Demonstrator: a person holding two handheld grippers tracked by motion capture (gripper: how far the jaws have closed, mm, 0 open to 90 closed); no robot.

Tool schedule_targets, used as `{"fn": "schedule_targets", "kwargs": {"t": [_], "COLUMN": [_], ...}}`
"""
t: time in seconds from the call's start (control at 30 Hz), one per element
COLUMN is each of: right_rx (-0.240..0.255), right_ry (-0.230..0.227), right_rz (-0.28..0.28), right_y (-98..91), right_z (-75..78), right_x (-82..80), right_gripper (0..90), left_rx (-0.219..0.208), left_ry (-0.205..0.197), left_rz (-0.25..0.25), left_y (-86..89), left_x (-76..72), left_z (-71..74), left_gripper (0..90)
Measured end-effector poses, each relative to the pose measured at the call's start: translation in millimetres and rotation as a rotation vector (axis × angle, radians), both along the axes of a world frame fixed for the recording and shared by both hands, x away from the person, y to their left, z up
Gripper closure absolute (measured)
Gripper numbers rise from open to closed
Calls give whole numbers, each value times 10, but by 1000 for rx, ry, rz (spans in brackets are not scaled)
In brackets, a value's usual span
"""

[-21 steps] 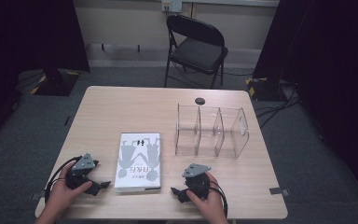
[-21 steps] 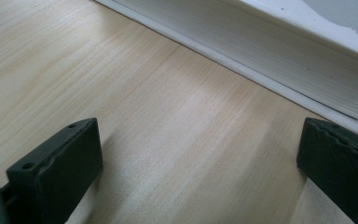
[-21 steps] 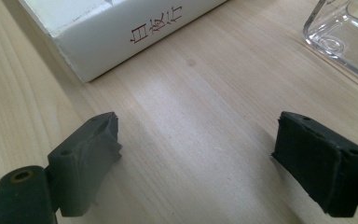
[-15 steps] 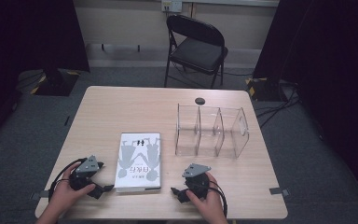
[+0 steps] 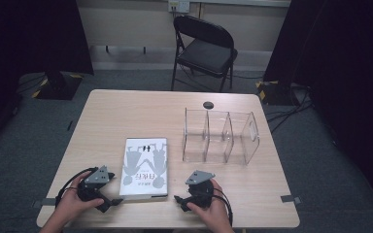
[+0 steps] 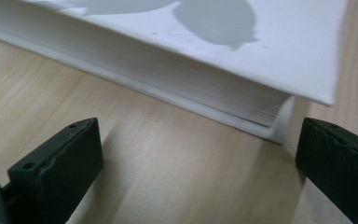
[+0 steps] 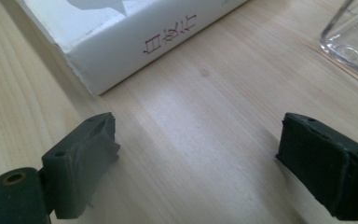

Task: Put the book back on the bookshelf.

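Room: dim space with dark curtains on both sides, and a black folding chair (image 5: 205,48) sitting beyond the far edge of a light wood desk (image 5: 126,109).

Book: white book (image 5: 145,167) lying flat at the near middle of the desk, cover up with grey figures on it, spine facing right with red characters showing in the right gripper view (image 7: 168,39).

Organizer: clear plastic divider rack (image 5: 219,136) standing just to the right of the book and a bit farther back, not touching it; its compartments look empty.

Left hand-held gripper: left hand-held gripper (image 5: 112,200) is sitting low at the book's near left corner, jaws spread wide and holding nothing. In its own view (image 6: 200,172) the page edge and corner are lying right between the jaws, close but not pinched.

Right hand-held gripper: right hand-held gripper (image 5: 178,200) is resting near the book's near right corner, also released, jaws wide with bare desk between them (image 7: 200,163).

Step in hand: looks to me like both are lining up to pick the book up, probably to stand it in the rack.

Doing it well: I'd slide one jaw under the bottom cover, not just into the pages, and bite deep enough that the covers aren't flopping. Keeping both sides level should stop it twisting.

Small extra: dark round thing (image 5: 208,104) at the far edge, can't tell what it is.
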State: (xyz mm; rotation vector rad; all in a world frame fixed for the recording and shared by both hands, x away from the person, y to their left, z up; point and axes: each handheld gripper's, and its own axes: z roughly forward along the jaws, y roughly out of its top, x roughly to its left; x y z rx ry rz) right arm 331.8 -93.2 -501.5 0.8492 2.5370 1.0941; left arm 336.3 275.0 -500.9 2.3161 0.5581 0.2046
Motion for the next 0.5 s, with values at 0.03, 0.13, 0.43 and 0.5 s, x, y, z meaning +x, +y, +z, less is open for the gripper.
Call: {"fn": "schedule_targets", "kwargs": {"t": [0.03, 0.13, 0.43, 0.5], "right_rx": [1, -2, -6, -5], "right_ry": [1, -1, -7, -10], "right_rz": [10, 24, -8, -5], "right_y": [30, 84, 196, 195], "right_z": [-1, 0, -1, -2], "right_x": [2, 8, -5, -2], "right_gripper": [103, 104, 102, 102], "left_rx": [-3, 1, 2, 16], "left_ry": [-2, 6, 2, 4], "left_rz": [-1, 0, 50, 47], "left_y": [-3, -19, -185, -207], "left_x": [-16, -67, -177, -172], "left_z": [-4, 2, 2, 15], "left_gripper": [1, 1, 0, 0]}}
